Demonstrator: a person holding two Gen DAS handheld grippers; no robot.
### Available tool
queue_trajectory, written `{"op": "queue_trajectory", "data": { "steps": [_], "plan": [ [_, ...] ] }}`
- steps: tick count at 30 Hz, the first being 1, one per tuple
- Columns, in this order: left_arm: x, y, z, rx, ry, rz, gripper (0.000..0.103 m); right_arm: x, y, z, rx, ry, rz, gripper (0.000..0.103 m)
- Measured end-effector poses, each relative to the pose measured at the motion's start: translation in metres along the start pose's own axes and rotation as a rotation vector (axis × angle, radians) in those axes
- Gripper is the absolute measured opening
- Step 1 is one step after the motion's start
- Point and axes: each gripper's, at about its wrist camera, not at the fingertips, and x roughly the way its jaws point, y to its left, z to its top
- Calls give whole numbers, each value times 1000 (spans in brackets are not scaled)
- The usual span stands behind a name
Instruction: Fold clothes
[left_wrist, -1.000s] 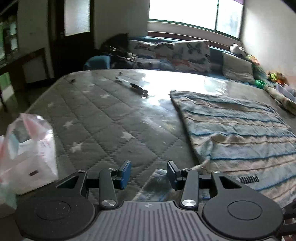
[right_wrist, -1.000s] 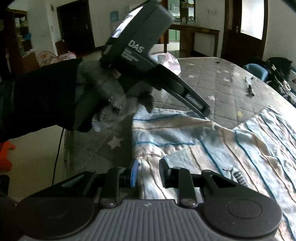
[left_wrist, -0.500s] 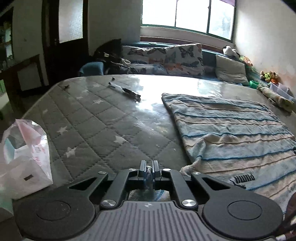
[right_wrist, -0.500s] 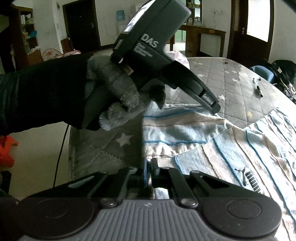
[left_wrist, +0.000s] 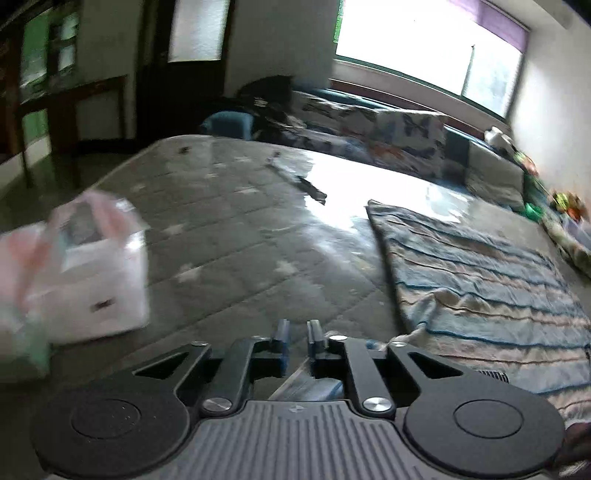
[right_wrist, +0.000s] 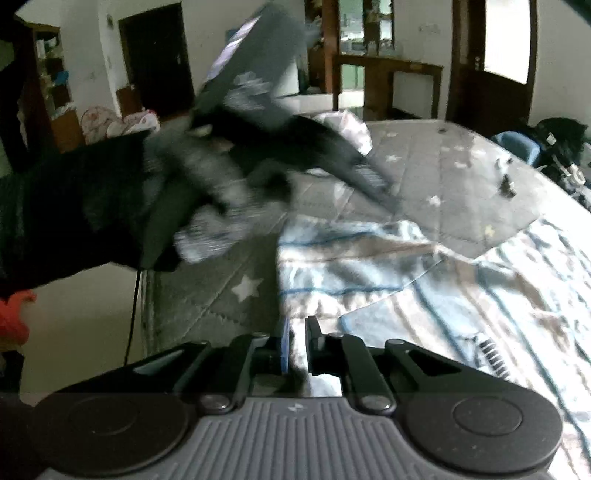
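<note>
Both claws are seen clamped half a second back and their jaws have just been opening again. The left gripper (left_wrist: 297, 332) now shows its pads narrowly apart with bare mattress (left_wrist: 240, 240) in the gap at the tips, so it is read as slightly open with no pinch visible. A scrap of cloth is glimpsed lower down behind the pads, and whether it is caught there cannot be told. The right gripper (right_wrist: 296, 332) is eased only a hair, with cloth filling its slit, and is judged as clamped on the near hem of the striped garment (left_wrist: 480, 288). The garment is spread flat on the right half of the mattress, its near-left corner just beside the left claw's tips and a flap already turned over near that corner. The plastic bag (left_wrist: 85, 266) at the near left is blurred, and the view has been rolled since the earlier frame. The fold is judged barely started – a re-grip by the left claw is probably needed before the hem can be carried to the far side. In the right view the gloved hand (right_wrist: 207, 192) is wrapped round the left tool's handle, its dark sleeve (right_wrist: 74, 206) entering from the left and the tool angled down toward the corner. The right tool is angled down over the near hem.
</note>
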Motion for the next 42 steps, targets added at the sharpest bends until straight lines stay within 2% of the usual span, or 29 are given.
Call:
{"op": "queue_trajectory", "data": {
  "steps": [3, 8, 10, 17, 20, 22, 24, 26, 29, 34, 38, 40, 42],
  "plan": [
    [-22, 13, -14, -61, -1, 48, 42, -11, -5, 1, 7, -19, -22, 9],
    [-48, 31, -44, -183, 23, 113, 54, -18, -8, -1, 14, -11, -61, 10],
    [-53, 33, -52, -214, 25, 112, 54, -19, -7, -2, 15, -8, -69, 10],
    [-56, 28, -55, -227, 13, 108, 56, -25, -5, -4, 24, -19, -97, 14],
    [-54, 22, -57, -202, 17, 104, 54, -29, -6, -5, 35, -27, -113, 14],
    [-53, 18, -58, -201, 15, 103, 46, -30, -9, -5, 43, -30, -123, 14],
    [-52, 17, -58, -216, 19, 97, 22, -31, -10, -6, 46, -34, -130, 14],
    [-52, 17, -58, -232, 19, 93, 11, -33, -11, -7, 51, -39, -137, 14],
    [-63, 11, -54, -223, -24, 56, 9, -38, -14, -9, 61, -46, -151, 14],
    [-86, -19, -42, -108, -118, -69, 9, -48, -22, -15, 95, -60, -184, 14],
    [-87, -47, -41, -13, -127, -148, 9, -58, -32, -22, 140, -69, -223, 14],
    [-83, -54, -43, 4, -111, -121, 10, -63, -36, -26, 156, -73, -235, 14],
    [-78, -48, -47, -27, -98, -41, 10, -67, -38, -29, 166, -76, -240, 14]
  ]
}}
